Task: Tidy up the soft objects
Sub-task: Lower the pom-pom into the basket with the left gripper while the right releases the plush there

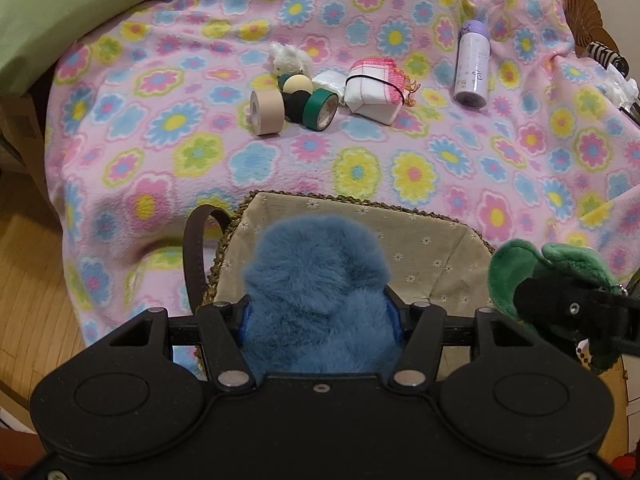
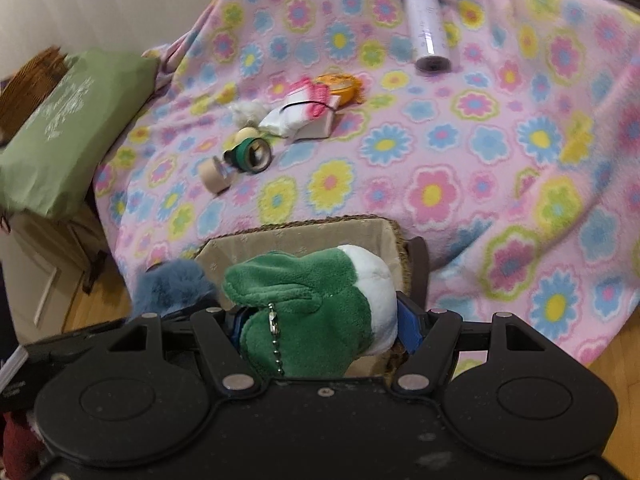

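My left gripper (image 1: pixel 320 312) is shut on a blue fluffy toy (image 1: pixel 316 272), which hangs over a woven basket (image 1: pixel 360 200) lined with beige flowered cloth. The toy hides most of the basket's inside. My right gripper (image 2: pixel 320 320) is shut on a green and white plush (image 2: pixel 304 292) with a ball chain, above the same basket (image 2: pixel 304 224). In the left wrist view the green plush (image 1: pixel 516 272) and the right gripper (image 1: pixel 572 312) sit just right of the basket. The blue toy (image 2: pixel 168 284) shows at the left of the right wrist view. A small white plush (image 1: pixel 286 60) lies further back on the blanket.
A pink flowered blanket (image 1: pixel 400 160) covers the surface. On it lie a beige tape roll (image 1: pixel 267 113), a green tape roll (image 1: pixel 320 110), a white bundle with pink cloth (image 1: pixel 374 90) and a purple bottle (image 1: pixel 474 66). A green cushion (image 1: pixel 60 12) is far left, with wooden floor (image 1: pixel 28 264) below it.
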`<state>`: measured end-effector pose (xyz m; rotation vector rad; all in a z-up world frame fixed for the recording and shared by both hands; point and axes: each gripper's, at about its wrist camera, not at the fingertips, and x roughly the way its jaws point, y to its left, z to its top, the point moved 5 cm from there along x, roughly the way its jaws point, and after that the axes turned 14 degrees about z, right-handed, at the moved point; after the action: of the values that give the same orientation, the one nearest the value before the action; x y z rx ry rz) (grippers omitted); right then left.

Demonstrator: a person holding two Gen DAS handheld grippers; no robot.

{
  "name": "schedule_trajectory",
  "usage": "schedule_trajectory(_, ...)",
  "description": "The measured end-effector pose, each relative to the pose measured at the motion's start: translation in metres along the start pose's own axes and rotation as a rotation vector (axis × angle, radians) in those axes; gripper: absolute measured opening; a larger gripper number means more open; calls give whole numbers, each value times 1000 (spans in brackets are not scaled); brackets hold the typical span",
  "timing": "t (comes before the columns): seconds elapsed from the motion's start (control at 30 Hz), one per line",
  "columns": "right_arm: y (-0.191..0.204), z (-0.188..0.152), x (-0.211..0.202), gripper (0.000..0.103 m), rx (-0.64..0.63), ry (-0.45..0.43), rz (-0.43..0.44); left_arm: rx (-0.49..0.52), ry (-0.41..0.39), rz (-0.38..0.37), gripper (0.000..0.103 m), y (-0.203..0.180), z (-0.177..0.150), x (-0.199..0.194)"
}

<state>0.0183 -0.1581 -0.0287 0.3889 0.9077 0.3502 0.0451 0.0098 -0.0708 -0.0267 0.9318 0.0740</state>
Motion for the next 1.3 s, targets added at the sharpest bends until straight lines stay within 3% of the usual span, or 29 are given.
schedule_trajectory(0.33, 17, 2, 4, 70, -87, 26, -48, -8, -28, 48, 66, 8, 1, -6)
schedule_trajectory(0.43, 15, 4, 1, 75, -79, 14, -49, 2, -36, 54, 67, 7, 2, -8)
schedule_trajectory(0.53, 15, 5, 0, 82, -78, 6, -57, 9, -48, 61, 75, 7, 3, -10)
schedule_trajectory(0.73, 21, 2, -2, 82, -114, -2, -62, 20, -83, 85, 75, 6, 5, -16)
schedule_trajectory(1.3, 22, 3, -5, 83, -113, -19, -53, 13, -85, 89, 76, 9, 4, -17)
